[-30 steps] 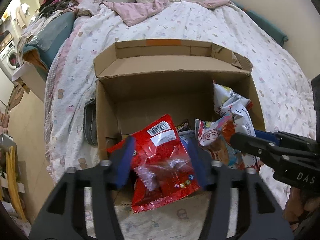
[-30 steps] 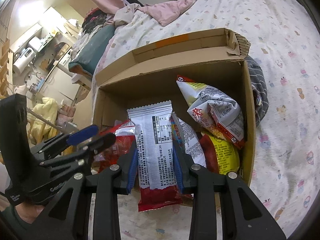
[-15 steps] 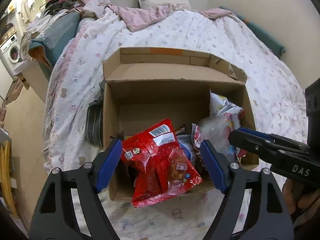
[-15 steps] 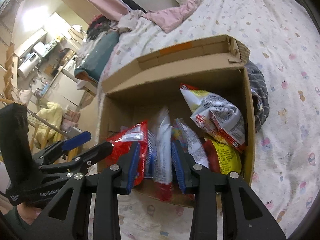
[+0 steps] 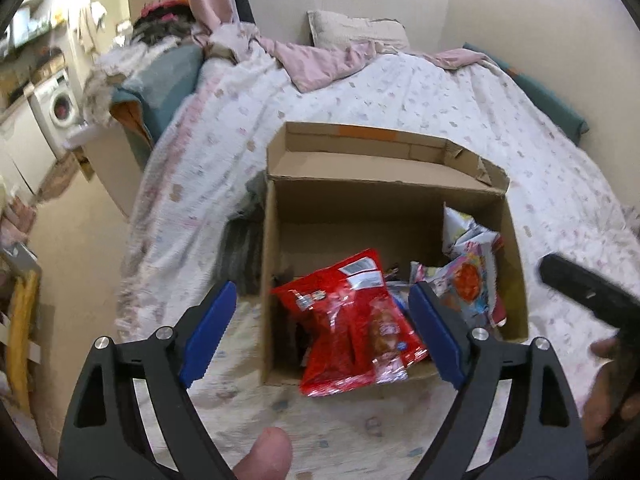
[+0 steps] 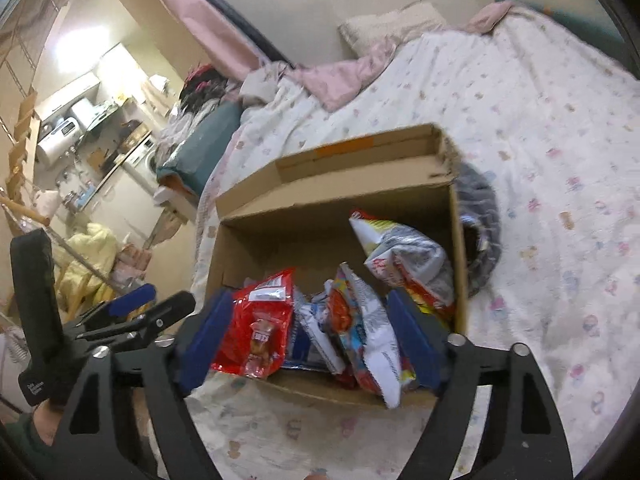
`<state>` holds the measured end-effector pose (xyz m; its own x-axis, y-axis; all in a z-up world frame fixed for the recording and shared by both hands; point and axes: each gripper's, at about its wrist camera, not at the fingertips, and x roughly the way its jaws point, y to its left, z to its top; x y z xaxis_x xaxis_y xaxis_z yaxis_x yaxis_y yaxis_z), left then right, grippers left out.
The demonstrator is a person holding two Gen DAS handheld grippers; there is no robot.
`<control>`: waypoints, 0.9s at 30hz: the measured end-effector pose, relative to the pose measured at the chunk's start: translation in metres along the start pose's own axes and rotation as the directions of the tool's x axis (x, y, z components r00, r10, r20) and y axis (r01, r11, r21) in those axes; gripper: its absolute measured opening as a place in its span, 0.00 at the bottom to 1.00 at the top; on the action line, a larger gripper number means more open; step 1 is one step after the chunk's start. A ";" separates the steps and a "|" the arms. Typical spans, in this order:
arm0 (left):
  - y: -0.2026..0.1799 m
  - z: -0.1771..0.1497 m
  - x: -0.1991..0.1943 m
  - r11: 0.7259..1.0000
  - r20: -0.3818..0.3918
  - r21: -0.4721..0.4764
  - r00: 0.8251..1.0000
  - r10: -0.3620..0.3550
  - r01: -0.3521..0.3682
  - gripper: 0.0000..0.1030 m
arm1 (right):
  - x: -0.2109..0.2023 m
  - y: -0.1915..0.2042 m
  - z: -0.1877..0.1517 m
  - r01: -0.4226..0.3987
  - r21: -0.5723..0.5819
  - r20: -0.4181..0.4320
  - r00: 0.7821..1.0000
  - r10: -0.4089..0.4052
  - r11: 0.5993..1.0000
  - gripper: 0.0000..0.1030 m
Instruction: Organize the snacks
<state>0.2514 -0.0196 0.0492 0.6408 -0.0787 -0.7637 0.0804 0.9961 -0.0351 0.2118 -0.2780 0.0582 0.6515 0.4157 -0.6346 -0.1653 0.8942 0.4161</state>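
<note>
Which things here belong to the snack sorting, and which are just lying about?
Part of the job:
- cardboard box
- red packet
- white packet
- crumpled bag
- left gripper, fingers open
- right gripper, fingers open

Lying about:
- bedspread
- pink blanket
- pillow
- grey garment
- washing machine

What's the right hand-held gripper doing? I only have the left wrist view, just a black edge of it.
Observer: The right hand-held gripper is open. Its jaws have just been opening; packs in the cardboard box show between the pads, but the pads press on none.
Operator: Anything behind the red pack?
Observer: Yes, a white-and-blue pack stands on edge between the red pack and a colourful pack.
</note>
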 end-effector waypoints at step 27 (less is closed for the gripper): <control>0.000 -0.091 -0.089 0.996 0.156 -0.057 0.984 0.083 -0.075 1.00 | -0.076 0.021 -0.082 0.198 -0.077 0.138 0.973 -0.187 0.977 1.00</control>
<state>0.1249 -0.0090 0.0588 0.7567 -0.0010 -0.6537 -0.0116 0.9998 -0.0149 0.0979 -0.2775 0.0614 0.7665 0.2145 -0.6054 -0.0890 0.9690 0.2307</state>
